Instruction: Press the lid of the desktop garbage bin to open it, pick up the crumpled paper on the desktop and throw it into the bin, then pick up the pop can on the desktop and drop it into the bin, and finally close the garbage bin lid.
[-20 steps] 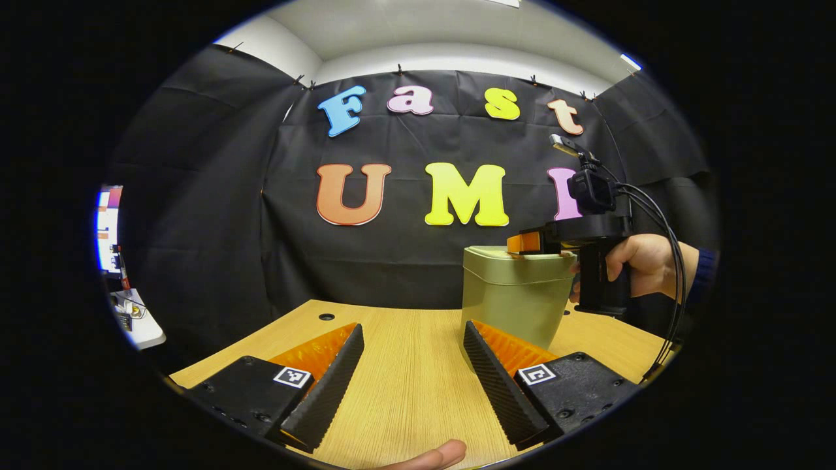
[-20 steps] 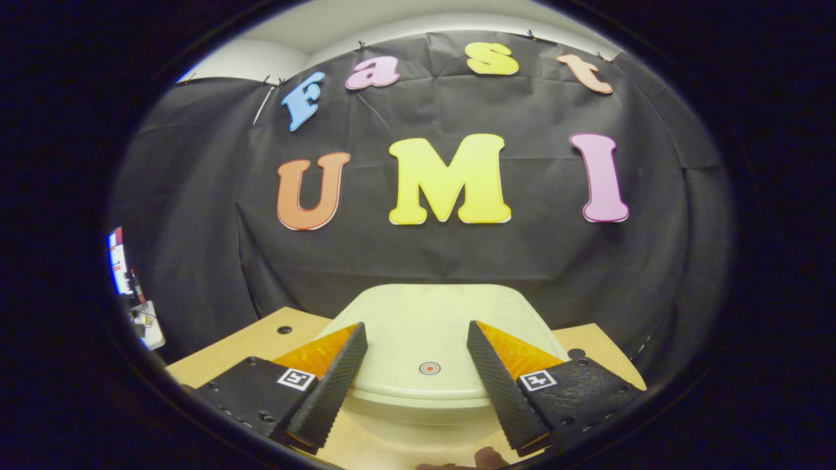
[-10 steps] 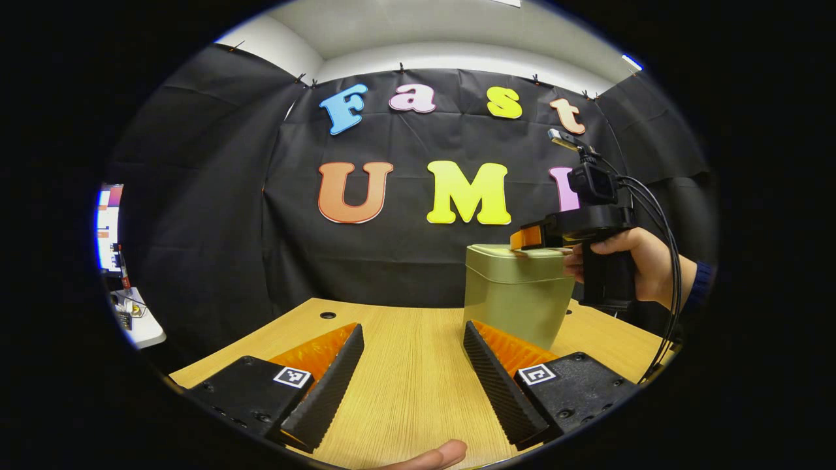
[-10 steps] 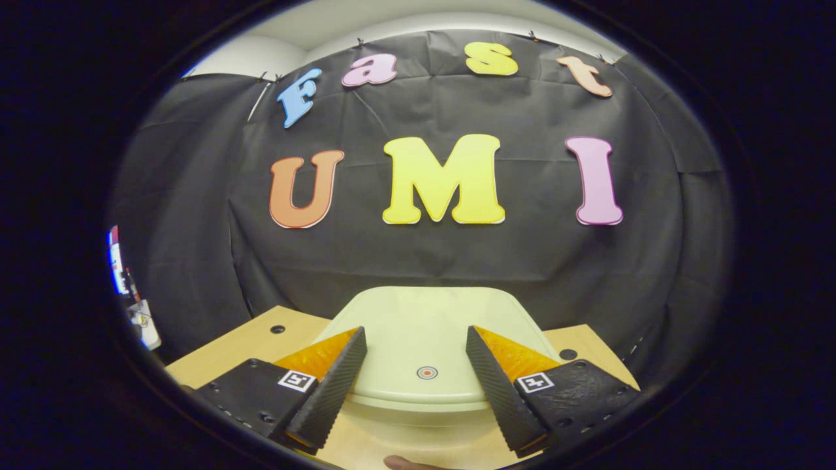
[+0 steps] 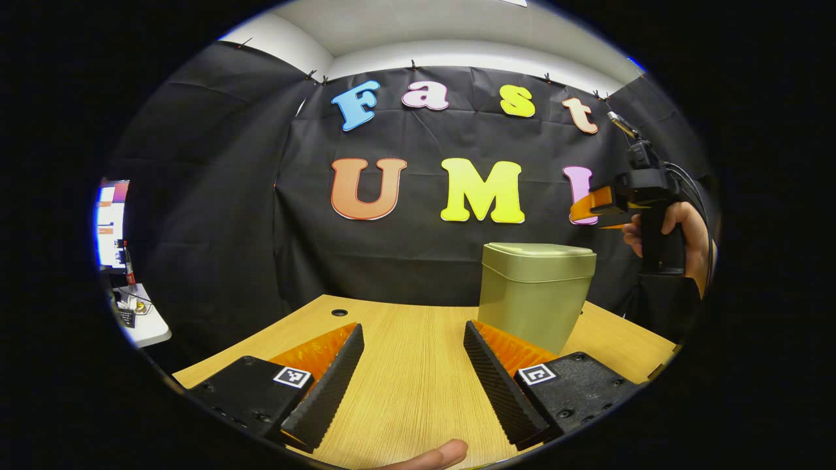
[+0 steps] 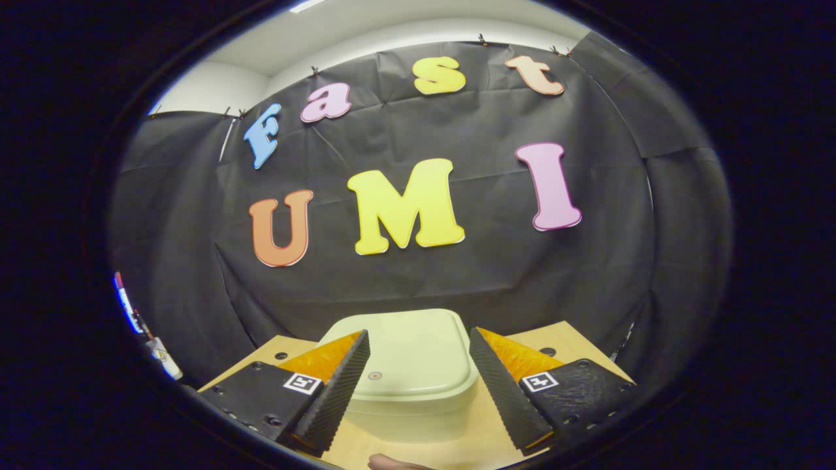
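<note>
A pale green garbage bin [image 5: 534, 294] stands on the wooden desk [image 5: 405, 372] with its lid [image 5: 539, 251] shut flat. In the left gripper view my left gripper [image 5: 413, 375] is open low over the desk, to the left of the bin. The right gripper [image 5: 591, 205] hangs in the air up and to the right of the bin, held by a hand [image 5: 679, 225]. In the right gripper view the bin lid [image 6: 408, 356], with a small round mark, lies below my right gripper [image 6: 418, 385], which is open and apart from it.
Black cloth walls close the back and sides. Round cable holes [image 5: 339, 313] sit near the desk's far edge. A white side table with small items [image 5: 134, 320] and a screen [image 5: 110, 225] stand far left. A fingertip [image 5: 434, 454] shows at the bottom.
The right gripper has lifted off the bin lid and drawn up and back to the right. The lid stays shut. My left gripper has barely shifted.
</note>
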The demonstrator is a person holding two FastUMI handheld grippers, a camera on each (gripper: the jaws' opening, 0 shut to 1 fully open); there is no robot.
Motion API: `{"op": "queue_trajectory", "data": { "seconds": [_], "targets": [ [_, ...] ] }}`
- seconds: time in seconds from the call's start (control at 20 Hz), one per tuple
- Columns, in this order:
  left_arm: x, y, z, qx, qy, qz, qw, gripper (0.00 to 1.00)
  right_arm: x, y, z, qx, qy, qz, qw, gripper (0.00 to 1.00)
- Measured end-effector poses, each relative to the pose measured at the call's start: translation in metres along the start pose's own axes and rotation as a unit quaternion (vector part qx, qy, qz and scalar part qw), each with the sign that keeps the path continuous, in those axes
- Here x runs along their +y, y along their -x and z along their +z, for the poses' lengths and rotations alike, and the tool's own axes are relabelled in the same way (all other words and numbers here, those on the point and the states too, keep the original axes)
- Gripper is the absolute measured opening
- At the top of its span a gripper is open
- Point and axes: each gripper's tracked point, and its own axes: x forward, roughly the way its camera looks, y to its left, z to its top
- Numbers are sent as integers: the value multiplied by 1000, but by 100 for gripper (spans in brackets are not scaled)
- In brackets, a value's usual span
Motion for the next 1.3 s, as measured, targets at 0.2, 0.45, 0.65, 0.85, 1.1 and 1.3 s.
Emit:
{"op": "queue_trajectory", "data": {
  "seconds": [0.2, 0.45, 0.65, 0.85, 1.1, 1.3],
  "targets": [
    [-3, 2, 1, 0, -4, 0, 1000, 99, -26, 42, -1, -11, 23, -9, 1000, 95],
    [-12, 13, 10, -13, -1, 14, 1000, 99, -40, 112, -34, -35, 88, -9, 995, 95],
    [-38, 31, 23, -39, -33, 9, 999, 99, -48, 158, -70, -52, 92, -14, 994, 95],
    [-75, 37, 23, -54, -45, -26, 997, 99, -54, 188, -102, -46, 77, 13, 996, 95],
    [-88, 28, 2, -26, -39, -20, 999, 99, -66, 207, -128, -60, 86, 24, 994, 95],
    [-93, 29, -3, -17, -43, -20, 999, 99, -62, 216, -117, -91, 110, 19, 990, 94]
  ]
}}
